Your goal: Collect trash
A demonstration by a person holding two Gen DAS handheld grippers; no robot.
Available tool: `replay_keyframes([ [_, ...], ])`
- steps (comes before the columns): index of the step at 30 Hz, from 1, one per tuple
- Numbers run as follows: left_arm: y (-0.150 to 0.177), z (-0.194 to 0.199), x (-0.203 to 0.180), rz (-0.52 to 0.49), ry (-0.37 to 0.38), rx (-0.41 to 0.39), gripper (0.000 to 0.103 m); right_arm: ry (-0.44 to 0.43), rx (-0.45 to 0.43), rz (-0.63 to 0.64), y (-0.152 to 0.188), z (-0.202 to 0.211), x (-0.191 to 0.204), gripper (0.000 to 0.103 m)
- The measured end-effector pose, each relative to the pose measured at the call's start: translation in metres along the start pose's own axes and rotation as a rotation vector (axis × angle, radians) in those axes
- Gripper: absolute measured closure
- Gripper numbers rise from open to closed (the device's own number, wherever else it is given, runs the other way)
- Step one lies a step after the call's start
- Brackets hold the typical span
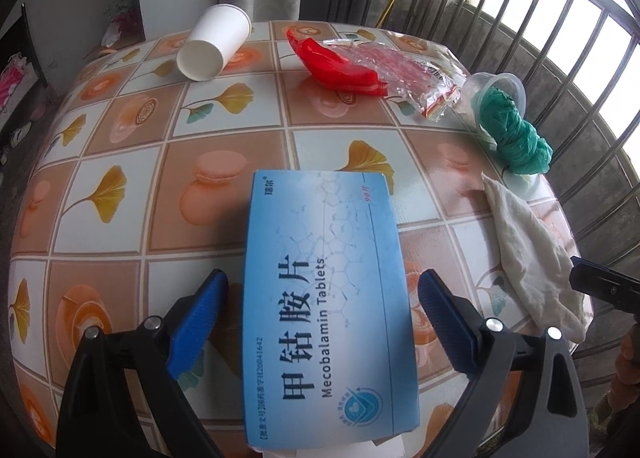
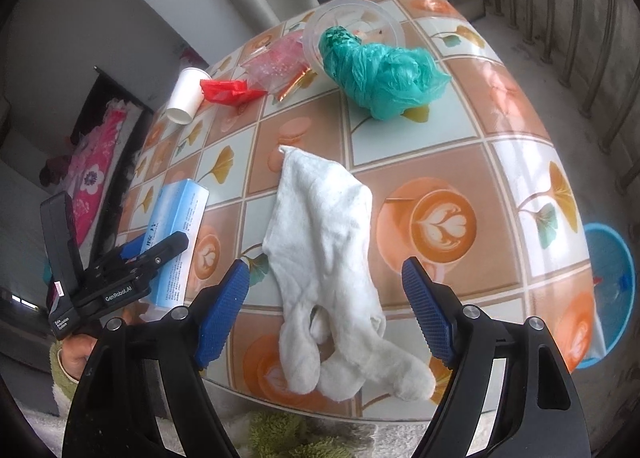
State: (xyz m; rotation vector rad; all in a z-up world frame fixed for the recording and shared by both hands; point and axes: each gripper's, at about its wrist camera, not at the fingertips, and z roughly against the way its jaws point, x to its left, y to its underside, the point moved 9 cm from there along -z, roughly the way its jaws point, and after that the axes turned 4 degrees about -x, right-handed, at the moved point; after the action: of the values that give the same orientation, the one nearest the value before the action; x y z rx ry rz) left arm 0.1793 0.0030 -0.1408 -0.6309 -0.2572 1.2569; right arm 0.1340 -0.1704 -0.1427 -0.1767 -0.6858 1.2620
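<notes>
A blue medicine box (image 1: 326, 298) lies at the table's near edge between the open fingers of my left gripper (image 1: 322, 290); neither pad touches it. It also shows in the right wrist view (image 2: 176, 226). A white cloth glove (image 2: 324, 258) lies between the open fingers of my right gripper (image 2: 326, 282), also untouched; it shows in the left wrist view (image 1: 532, 254). Farther back lie a white paper cup (image 1: 214, 43) on its side, a red plastic bag (image 1: 340, 66), a clear wrapper (image 1: 404, 70), and a green plastic bag (image 1: 514, 130) spilling from a clear plastic cup (image 1: 496, 88).
The table (image 1: 120, 162) has a tiled cloth with leaf and coffee patterns. A metal railing (image 1: 576, 58) runs behind and right of it. A blue basin (image 2: 612, 282) sits on the floor beyond the table's right edge. A bed with pink bedding (image 2: 96, 174) is left.
</notes>
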Motion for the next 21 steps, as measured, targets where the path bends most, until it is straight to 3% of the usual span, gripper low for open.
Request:
replay_keyframes([
  [5,-0.001,-0.008,0.002,-0.028,-0.05,0.015,0.01,-0.014,-0.004,-0.021,-0.008,-0.006,-0.003,0.032],
  [13,-0.006,-0.015,0.011,-0.057,-0.112,0.027,0.011,-0.017,-0.014,-0.061,-0.017,-0.018,-0.012,0.055],
  [19,-0.009,-0.014,0.011,-0.059,-0.132,0.012,0.025,0.023,-0.018,-0.013,-0.016,-0.021,-0.013,0.081],
  [21,-0.012,-0.013,0.013,-0.051,-0.138,0.01,0.031,0.03,-0.016,0.009,-0.015,-0.021,-0.012,0.082],
])
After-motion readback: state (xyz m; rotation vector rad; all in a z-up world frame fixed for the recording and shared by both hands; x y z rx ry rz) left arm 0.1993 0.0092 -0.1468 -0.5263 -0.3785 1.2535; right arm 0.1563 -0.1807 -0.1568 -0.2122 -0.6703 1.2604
